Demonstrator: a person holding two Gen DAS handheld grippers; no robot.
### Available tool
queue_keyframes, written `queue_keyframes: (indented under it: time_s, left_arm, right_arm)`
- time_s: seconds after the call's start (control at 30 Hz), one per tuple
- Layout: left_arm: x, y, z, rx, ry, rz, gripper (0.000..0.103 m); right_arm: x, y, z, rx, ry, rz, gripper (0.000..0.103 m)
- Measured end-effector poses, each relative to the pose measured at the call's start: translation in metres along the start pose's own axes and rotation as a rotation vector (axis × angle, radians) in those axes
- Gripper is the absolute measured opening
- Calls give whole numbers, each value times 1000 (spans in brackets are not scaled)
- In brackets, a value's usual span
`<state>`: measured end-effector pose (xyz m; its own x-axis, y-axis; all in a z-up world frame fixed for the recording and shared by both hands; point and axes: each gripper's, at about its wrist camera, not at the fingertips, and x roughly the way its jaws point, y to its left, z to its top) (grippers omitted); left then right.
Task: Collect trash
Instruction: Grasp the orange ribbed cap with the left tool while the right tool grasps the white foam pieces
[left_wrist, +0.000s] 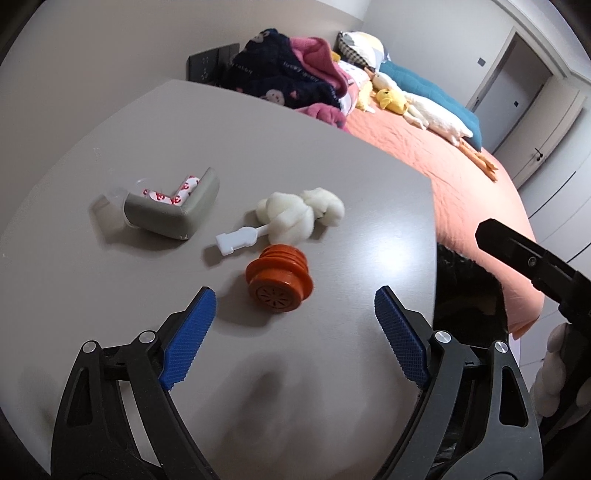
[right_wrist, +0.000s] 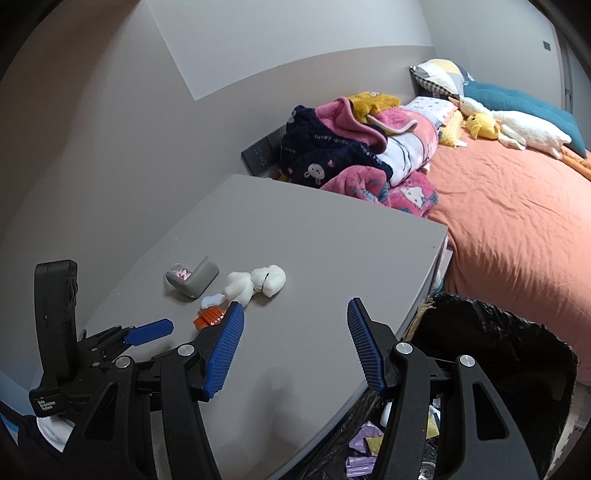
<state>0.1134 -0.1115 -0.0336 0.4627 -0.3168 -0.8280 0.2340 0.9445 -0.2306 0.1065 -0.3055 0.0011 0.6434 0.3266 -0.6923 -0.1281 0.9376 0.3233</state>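
Ahead of the gripper and to its right, an orange bed (right_wrist: 517, 221) holds heaped pink and navy blankets (right_wrist: 354, 147), a teal cushion (right_wrist: 524, 103) and a white plush goose (right_wrist: 524, 129).

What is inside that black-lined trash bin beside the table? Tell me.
The trash bin holds crumpled purple and yellow scraps near its bottom. The right gripper and the table edge cover the rest.
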Motion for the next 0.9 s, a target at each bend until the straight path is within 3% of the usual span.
queue_keyframes:
  time_s: [0.43,0.6,0.77,0.9]
  left_arm:
    - [28,15,2,-15,45,-7,76]
    - [35,15,4,-4,55,-22,67]
    - [37,13,6,23,48,-34,45]
    - [34,20,6,12,41,-30,45]
  right_arm:
    - [45,12,10,-19,81,13,60]
    - [57,15,13,-22,98,22,60]
    - [70,18,15,-25,116,28,60]
    - [82,22,18,-27,128,35,60]
